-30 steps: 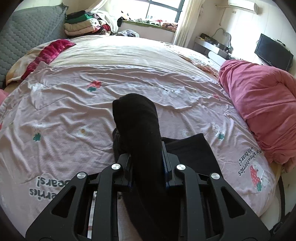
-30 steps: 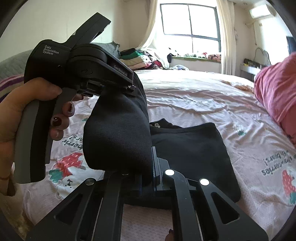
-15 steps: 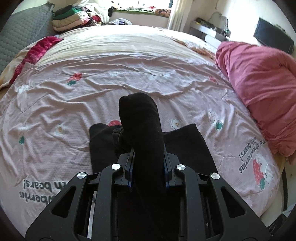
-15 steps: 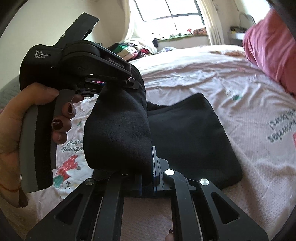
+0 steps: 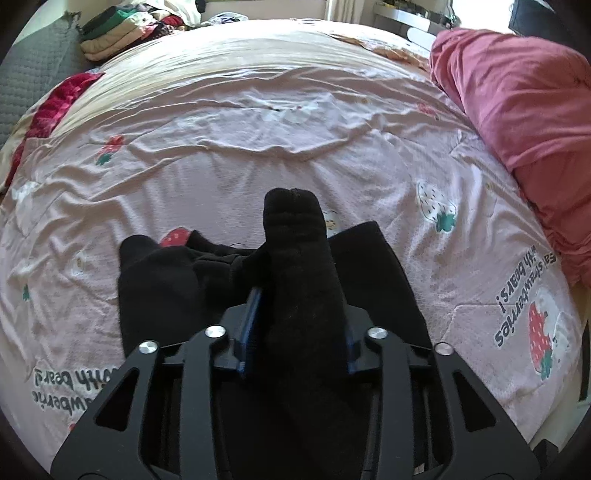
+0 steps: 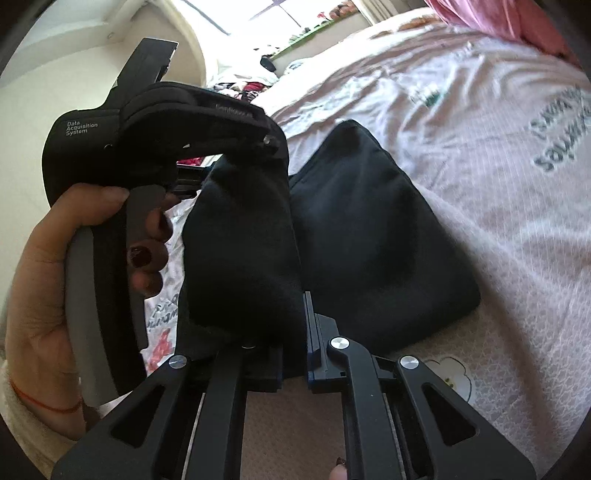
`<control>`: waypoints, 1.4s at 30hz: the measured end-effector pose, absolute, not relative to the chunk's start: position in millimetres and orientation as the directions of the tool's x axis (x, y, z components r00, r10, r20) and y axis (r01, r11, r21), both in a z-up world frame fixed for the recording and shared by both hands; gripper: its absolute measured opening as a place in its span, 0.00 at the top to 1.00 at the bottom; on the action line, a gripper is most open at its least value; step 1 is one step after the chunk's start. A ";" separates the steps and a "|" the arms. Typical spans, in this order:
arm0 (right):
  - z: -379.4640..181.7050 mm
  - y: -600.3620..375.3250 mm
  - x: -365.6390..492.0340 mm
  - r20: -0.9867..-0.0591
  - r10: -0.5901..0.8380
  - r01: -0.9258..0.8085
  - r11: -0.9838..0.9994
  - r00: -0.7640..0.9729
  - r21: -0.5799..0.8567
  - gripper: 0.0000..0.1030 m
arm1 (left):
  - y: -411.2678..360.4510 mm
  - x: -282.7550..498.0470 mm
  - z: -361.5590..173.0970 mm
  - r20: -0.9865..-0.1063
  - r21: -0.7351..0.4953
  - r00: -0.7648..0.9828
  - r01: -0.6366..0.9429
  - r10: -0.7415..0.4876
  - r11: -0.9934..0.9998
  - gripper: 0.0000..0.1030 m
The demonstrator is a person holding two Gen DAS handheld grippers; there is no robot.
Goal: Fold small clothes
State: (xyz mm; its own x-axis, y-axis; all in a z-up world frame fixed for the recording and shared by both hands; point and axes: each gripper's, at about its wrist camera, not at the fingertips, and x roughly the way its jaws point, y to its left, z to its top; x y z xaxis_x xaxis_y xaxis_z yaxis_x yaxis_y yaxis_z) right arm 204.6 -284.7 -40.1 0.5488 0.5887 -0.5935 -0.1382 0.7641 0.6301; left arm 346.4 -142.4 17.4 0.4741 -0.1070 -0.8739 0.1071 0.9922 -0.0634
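A black garment (image 5: pixel 373 280) lies partly folded on the pink strawberry-print bedspread (image 5: pixel 258 155). A raised band of its cloth (image 5: pixel 299 266) runs up between the fingers of my left gripper (image 5: pixel 299 321). Those jaws are opening: a gap shows beside the left blue pad (image 5: pixel 251 321), with the cloth still between them. In the right wrist view the garment (image 6: pixel 373 236) spreads to the right. My right gripper (image 6: pixel 293 332) is shut on the same black fold (image 6: pixel 240 258). That fold hangs from the left gripper (image 6: pixel 236 155), which a hand (image 6: pixel 44 277) holds.
A bulky pink-red quilt (image 5: pixel 517 110) fills the bed's right side. Stacked folded clothes (image 5: pixel 122 33) sit at the far left, with a grey cushion (image 5: pixel 26 85) and a red cloth (image 5: pixel 62 107) nearby. The bed's edge runs along the lower right.
Both grippers have come down toward the bed with the black fold. The left jaws have spread apart from the cloth. The right wrist view has rolled.
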 end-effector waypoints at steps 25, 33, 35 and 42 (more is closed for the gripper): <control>33.3 -326.8 215.0 -0.598 0.533 -0.265 0.836 0.599 0.480 0.63 | -65.0 274.8 5.0 -0.795 -0.005 0.606 0.042 -0.029 0.999 0.32; -3.6 -296.9 295.1 -0.689 0.572 -0.264 0.819 0.445 0.510 0.63 | -65.5 261.1 -4.7 -0.765 -0.062 0.639 0.038 -0.072 0.997 0.32; -9.5 -291.3 304.7 -0.694 0.596 -0.261 0.802 0.404 0.537 0.63 | -67.8 259.7 -5.6 -0.761 -0.054 0.645 0.039 -0.066 0.998 0.32; -17.4 -279.6 315.7 -0.689 0.590 -0.286 0.807 0.421 0.516 0.84 | -65.4 259.7 -6.3 -0.758 -0.084 0.645 0.046 -0.094 0.995 0.31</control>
State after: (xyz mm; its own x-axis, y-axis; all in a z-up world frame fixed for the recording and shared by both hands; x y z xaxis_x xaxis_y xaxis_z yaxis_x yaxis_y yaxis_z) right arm 315.7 -279.6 -17.4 0.4212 0.5895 -0.6893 -0.2856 0.8075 0.5162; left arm 259.7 -65.4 -6.3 0.6454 -0.0938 -0.7581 0.0456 0.9954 -0.0843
